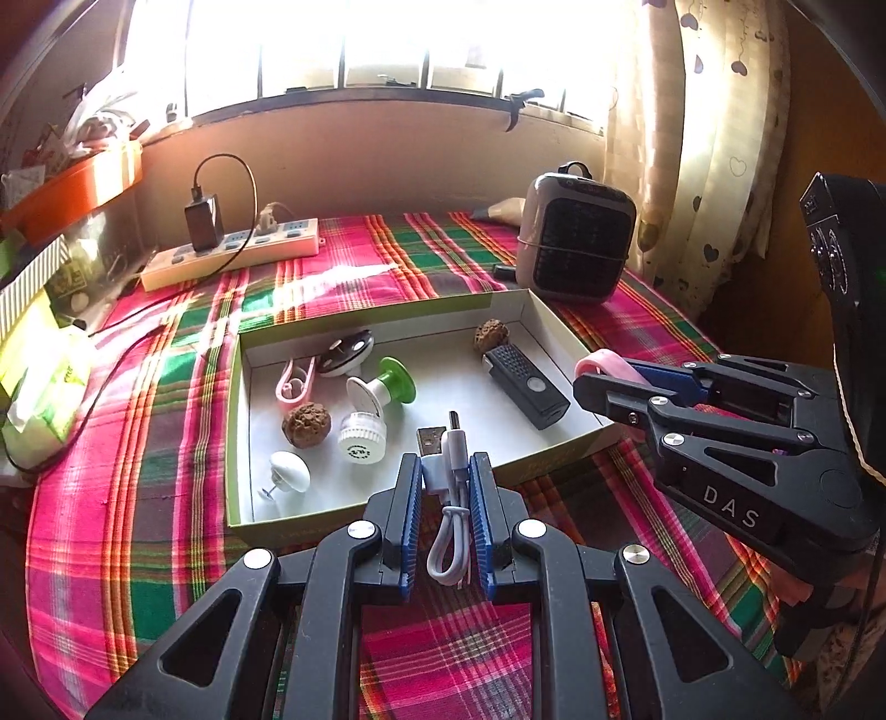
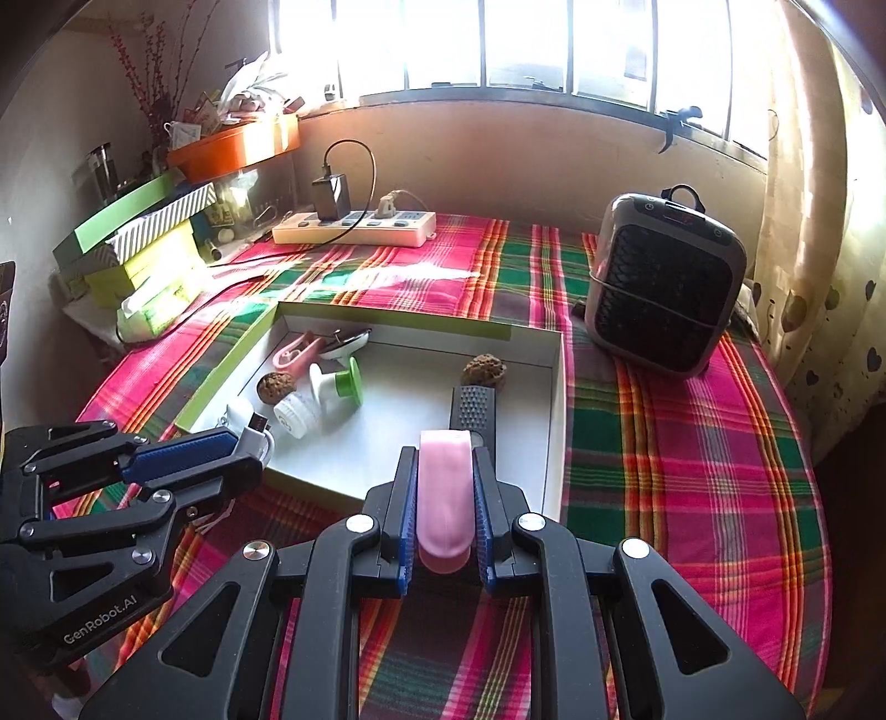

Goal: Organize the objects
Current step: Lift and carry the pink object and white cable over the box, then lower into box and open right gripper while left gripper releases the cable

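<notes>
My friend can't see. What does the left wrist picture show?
The left gripper is shut on a white USB cable at the near edge of a shallow box of small things on a plaid cloth. The right gripper holds a pink object.

A wide barred window [image 2: 554, 50] floods bright daylight over the beige plaster wall [image 2: 498, 160]; a cream heart-patterned curtain [image 1: 714, 138] hangs at right.

We see grey box-shaped heater [image 2: 664, 288] and white power strip [image 2: 354, 227] well apart on plaid tablecloth [image 2: 692, 443].
</notes>
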{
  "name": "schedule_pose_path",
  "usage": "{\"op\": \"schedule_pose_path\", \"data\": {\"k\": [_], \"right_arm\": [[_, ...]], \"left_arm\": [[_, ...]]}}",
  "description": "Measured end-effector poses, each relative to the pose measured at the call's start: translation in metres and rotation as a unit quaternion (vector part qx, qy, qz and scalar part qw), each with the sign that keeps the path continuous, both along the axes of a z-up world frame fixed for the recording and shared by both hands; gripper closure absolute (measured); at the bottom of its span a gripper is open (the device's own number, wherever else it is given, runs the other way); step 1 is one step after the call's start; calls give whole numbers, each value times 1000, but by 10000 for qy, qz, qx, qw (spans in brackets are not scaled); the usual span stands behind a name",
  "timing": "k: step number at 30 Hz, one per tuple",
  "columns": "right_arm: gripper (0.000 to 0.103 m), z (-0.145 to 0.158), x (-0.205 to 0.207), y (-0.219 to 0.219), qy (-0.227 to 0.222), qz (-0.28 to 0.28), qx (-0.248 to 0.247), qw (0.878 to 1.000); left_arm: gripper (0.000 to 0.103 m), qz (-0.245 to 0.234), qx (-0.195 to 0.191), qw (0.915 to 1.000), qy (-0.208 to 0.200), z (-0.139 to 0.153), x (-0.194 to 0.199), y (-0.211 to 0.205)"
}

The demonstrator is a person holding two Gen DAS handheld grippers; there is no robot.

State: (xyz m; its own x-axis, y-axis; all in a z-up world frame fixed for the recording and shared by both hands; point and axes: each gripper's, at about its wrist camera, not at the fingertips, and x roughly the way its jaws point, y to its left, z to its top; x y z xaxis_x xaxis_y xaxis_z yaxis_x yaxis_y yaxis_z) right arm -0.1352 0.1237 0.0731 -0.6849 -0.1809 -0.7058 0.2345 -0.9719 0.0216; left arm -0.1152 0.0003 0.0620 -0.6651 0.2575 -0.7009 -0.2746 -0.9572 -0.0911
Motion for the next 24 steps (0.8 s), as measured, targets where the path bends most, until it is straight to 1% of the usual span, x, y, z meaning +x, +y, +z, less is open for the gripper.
{"op": "schedule_pose_path", "data": {"k": [12, 24], "right_arm": [[84, 0, -33, -11, -88, 213, 53, 9997], [84, -7, -71, -20, -199, 426, 126, 9988]], "left_arm": [[87, 148, 7, 9999, -18, 1, -17, -10], [87, 201, 33, 9997, -138, -9, -32, -13]]}}
